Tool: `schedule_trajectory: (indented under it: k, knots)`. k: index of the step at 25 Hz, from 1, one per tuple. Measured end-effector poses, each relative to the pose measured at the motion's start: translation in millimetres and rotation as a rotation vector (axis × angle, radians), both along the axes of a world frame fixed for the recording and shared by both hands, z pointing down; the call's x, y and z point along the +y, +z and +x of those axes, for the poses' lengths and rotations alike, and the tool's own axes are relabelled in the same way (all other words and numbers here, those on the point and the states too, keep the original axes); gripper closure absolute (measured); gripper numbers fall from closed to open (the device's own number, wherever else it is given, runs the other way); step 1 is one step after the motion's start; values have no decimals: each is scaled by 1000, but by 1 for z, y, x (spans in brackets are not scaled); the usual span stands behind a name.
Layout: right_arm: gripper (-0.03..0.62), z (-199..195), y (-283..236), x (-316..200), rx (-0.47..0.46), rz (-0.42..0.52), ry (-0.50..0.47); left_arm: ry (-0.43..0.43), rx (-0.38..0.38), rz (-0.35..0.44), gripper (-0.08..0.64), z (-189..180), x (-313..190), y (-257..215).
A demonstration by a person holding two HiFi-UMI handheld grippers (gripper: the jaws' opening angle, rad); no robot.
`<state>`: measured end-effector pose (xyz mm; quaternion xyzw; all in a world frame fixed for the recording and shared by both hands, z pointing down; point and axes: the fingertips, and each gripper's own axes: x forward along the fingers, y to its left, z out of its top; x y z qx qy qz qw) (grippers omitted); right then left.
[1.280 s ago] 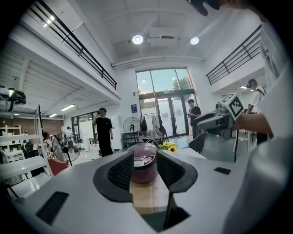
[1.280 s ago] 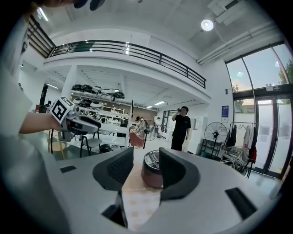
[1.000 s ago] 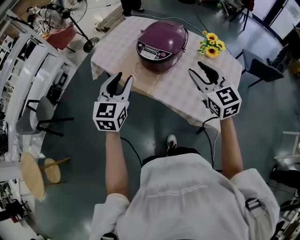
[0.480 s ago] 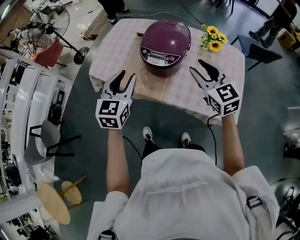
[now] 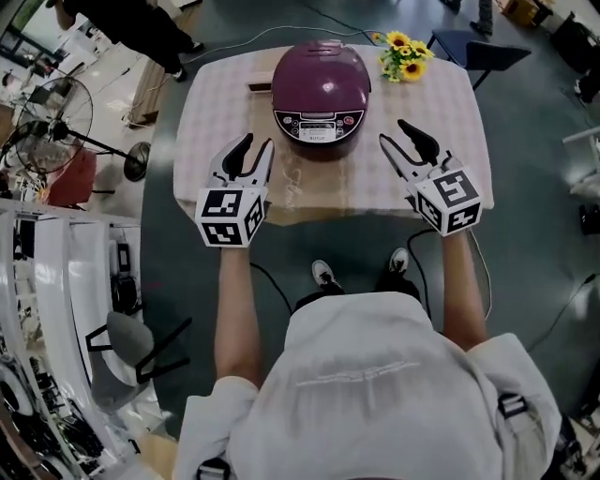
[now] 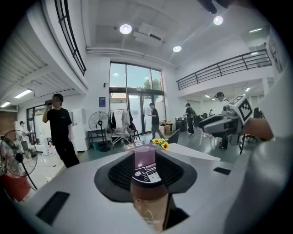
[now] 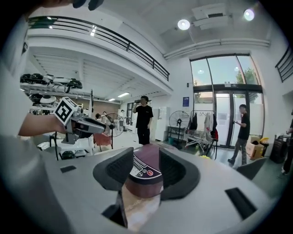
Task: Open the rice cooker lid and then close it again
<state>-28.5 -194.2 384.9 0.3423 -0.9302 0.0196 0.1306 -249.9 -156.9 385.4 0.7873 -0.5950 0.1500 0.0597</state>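
A purple rice cooker (image 5: 319,84) stands at the far middle of a table with a checked cloth (image 5: 220,103); its lid is down and its control panel faces me. My left gripper (image 5: 256,147) hovers over the near left of the table, short of the cooker. Its jaws have just been closing a little, with nothing between them, and they are still open. My right gripper (image 5: 397,137) hangs open over the near right, also empty. Each gripper view shows the cooker (image 6: 145,165) (image 7: 144,170) framed beyond the jaws, untouched.
A bunch of sunflowers (image 5: 403,56) lies at the table's far right corner and a small brown object (image 5: 260,86) left of the cooker. A standing fan (image 5: 56,122) and white shelving are at the left, a chair (image 5: 469,47) behind the table, a person in black (image 5: 141,23) at the far left.
The table has swung square in front of me and come nearer. Both grippers now reach over its near edge, on either side of the cooker. The lid stays down.
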Motion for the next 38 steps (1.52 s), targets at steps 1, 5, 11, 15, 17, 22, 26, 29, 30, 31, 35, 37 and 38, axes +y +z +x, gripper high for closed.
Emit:
schedule_trajectory:
  k: [1,5,11,15,17,22,26,29,30,31,35,37,38]
  knots:
    - [405,2,1,2,6,-7,20,19,0,-4,407,0,-5,0]
    - [405,22,8,8,25,-38,104,104,4,-18,411,16,-24,4]
    - [405,40,23,3,37,-79,166,174,24,-58,446,43,-64,26]
    - [403,47,41,-4,49,-119,172,187,11,-99,446,63,-85,51]
    - [403,47,51,-9,57,-133,166,179,5,-122,446,68,-95,66]
    - [402,41,66,-13,53,-165,127,114,15,-176,446,67,-107,99]
    - [397,45,78,-16,47,-192,127,84,8,-209,454,70,-117,116]
    - [397,48,83,-23,39,-201,126,45,4,-227,454,67,-123,124]
    - [397,48,84,-25,40,-203,124,37,3,-234,454,66,-125,126]
    - [397,49,84,-26,40,-204,122,33,4,-241,454,67,-126,128]
    - [397,51,84,-31,37,-209,115,24,10,-239,453,66,-126,128]
    - [397,53,86,-33,35,-212,116,18,8,-232,453,67,-126,128]
    - [399,55,86,-34,34,-214,117,17,7,-231,453,67,-126,129]
